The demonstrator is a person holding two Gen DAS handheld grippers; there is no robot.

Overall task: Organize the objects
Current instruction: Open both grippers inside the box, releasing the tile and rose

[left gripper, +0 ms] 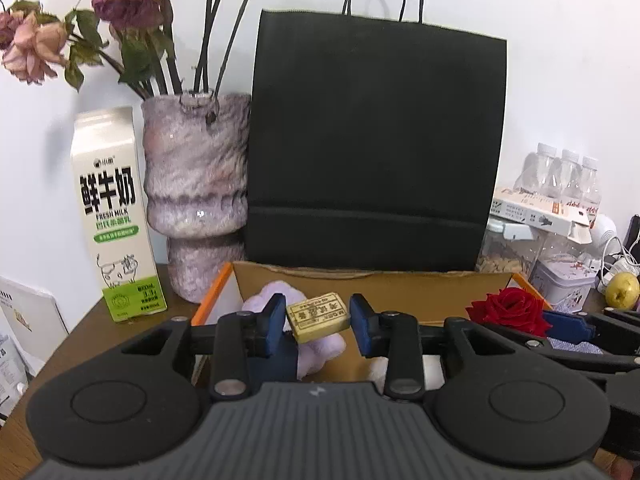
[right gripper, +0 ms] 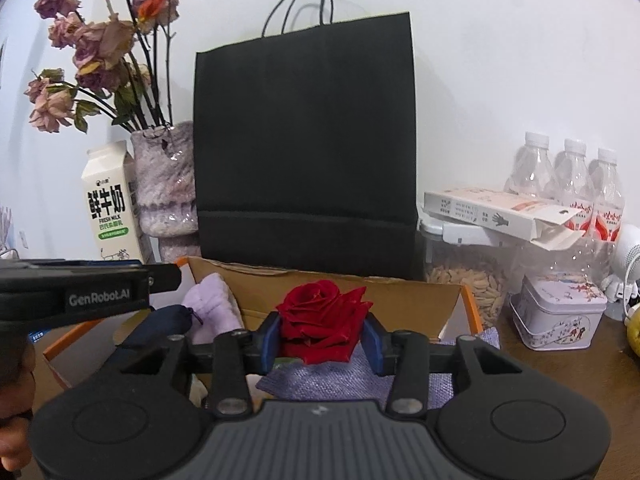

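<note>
My left gripper (left gripper: 319,317) is shut on a small yellow block (left gripper: 319,317) with printed writing, its blue pads against the two short ends. It hangs over an open cardboard box (left gripper: 400,284) with orange edges, above a lilac plush toy (left gripper: 264,298). My right gripper (right gripper: 322,336) is shut on a red rose (right gripper: 322,316), with petals touching both pads, above a purple woven cloth (right gripper: 320,380) in the same box (right gripper: 420,300). In the left wrist view the rose (left gripper: 508,308) shows at the right. The left gripper's side (right gripper: 120,280) fills the left of the right wrist view.
Behind the box stands a tall black paper bag (left gripper: 372,152). To its left are a mottled vase (left gripper: 192,184) of dried flowers and a milk carton (left gripper: 116,220). On the right are water bottles (right gripper: 568,176), a grain jar (right gripper: 476,284), a tin (right gripper: 560,316) and a yellow fruit (left gripper: 622,290).
</note>
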